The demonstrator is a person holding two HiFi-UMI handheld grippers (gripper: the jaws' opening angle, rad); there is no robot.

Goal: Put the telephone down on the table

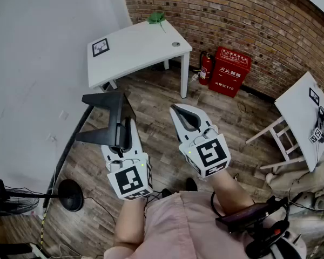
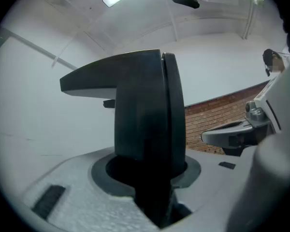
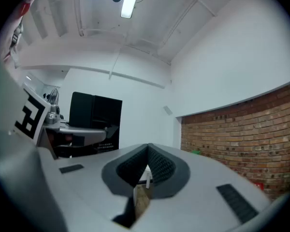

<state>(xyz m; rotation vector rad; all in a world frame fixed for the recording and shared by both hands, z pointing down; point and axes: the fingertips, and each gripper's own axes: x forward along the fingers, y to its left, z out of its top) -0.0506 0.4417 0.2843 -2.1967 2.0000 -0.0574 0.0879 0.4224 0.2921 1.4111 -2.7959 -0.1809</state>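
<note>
Holding the black, angular, wedge-shaped plastic telephone [image 1: 105, 106] is my left gripper [image 1: 121, 128], its jaws part-way closed and pressed on the phone's narrow upright edge. In the left gripper view the body stands on end between the pads, its flat upper part jutting off to the left. My right gripper [image 1: 179, 113] hovers just beside it, jaws fully together with nothing between them. What matters now is the white rectangular table [image 1: 143, 39]: it lies straight ahead of my jaws and a little to the right, well apart from the phone, with a stretch of brown wooden plank floor [image 1: 156, 99] between us. Both grippers point level toward it, but only the left has the load, so I judge the carry falls to that hand alone. The tabletop looks mostly bare, with a black-and-white square marker [image 1: 100, 47] near its left corner and a small green object [image 1: 156, 18] at its far edge; the middle would suit. Behind it rises a red brick wall [image 1: 243, 15], with a red fire-equipment box [image 1: 228, 69] at its foot.
</note>
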